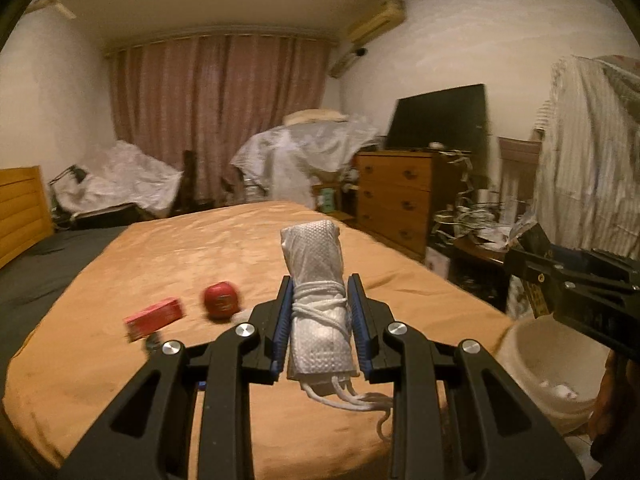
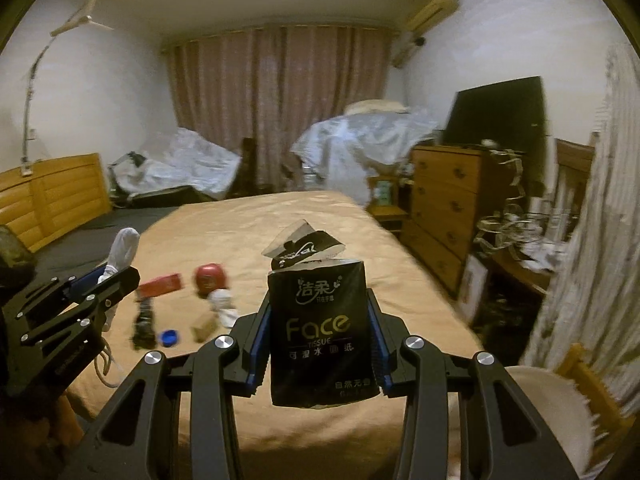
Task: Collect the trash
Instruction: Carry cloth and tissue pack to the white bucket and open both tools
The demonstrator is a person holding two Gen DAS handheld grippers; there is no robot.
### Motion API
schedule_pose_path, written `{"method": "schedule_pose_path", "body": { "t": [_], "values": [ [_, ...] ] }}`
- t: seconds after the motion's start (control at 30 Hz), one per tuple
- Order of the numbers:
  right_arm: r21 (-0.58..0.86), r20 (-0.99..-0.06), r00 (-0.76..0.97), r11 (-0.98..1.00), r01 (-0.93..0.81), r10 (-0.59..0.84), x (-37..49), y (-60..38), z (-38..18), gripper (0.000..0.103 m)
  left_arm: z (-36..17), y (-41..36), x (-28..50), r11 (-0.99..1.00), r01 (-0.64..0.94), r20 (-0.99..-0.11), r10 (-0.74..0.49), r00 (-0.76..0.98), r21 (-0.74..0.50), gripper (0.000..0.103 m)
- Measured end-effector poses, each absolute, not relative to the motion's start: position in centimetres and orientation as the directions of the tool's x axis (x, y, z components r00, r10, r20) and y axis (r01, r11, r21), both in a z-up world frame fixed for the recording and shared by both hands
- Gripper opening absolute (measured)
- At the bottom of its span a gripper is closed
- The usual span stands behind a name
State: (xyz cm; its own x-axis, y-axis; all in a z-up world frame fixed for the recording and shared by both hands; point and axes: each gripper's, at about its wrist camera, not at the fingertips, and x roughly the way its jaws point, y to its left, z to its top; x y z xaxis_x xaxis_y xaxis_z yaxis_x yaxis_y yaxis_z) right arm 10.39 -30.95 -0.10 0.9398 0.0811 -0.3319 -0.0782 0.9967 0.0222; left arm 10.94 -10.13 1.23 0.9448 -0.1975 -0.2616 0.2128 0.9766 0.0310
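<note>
Left wrist view: left gripper (image 1: 320,320) fingers clamped on rolled white mask (image 1: 316,280), lifted off bed (image 1: 160,248) toward bin (image 1: 516,344). Right gripper (image 2: 318,344) pinching black tissue pack (image 2: 318,332), likewise bin-bound.

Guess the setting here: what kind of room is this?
Almost certainly a lived-in bedroom: a large bed with a tan cover fills the middle, a wooden chest of drawers stands along the right wall, and closed pink curtains cover the far window.
</note>
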Motion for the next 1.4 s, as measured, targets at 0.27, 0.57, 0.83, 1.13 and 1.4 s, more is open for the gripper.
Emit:
{"method": "schedule_pose_path", "body": {
  "t": [0.27, 0.57, 0.83, 1.13, 1.4],
  "values": [
    [0.015, -0.373, 0.926, 0.998, 0.061, -0.051, 8.8, -40.9, 0.9, 0.043, 0.9, -18.2, 12.4, 0.925, 0.378, -0.319, -0.349, 0.881, 0.033, 0.026],
    [0.039, -0.573, 0.81, 0.982, 0.183, -0.128, 8.8, -53.3, -2.0, 0.043, -1.3, -28.3, 13.6, 0.812, 0.583, -0.477, -0.522, 0.707, -0.025, 0.026],
    [0.092, -0.732, 0.677, 0.973, 0.213, -0.079, 10.2, -61.5, -6.8, 0.043, -6.4, -34.1, 15.3, 0.743, 0.663, -0.653, -0.547, 0.523, -0.091, 0.026],
    [0.1, -0.778, 0.626, 0.974, 0.203, -0.051, 11.5, -60.9, -9.6, 0.043, -9.1, -36.0, 16.8, 0.74, 0.665, -0.72, -0.515, 0.465, -0.099, 0.026],
    [0.11, -0.782, 0.622, 0.973, 0.204, -0.042, 11.3, -60.4, -10.4, 0.043, -8.4, -36.2, 16.8, 0.738, 0.668, -0.718, -0.517, 0.466, -0.097, 0.026]
  ]
}}
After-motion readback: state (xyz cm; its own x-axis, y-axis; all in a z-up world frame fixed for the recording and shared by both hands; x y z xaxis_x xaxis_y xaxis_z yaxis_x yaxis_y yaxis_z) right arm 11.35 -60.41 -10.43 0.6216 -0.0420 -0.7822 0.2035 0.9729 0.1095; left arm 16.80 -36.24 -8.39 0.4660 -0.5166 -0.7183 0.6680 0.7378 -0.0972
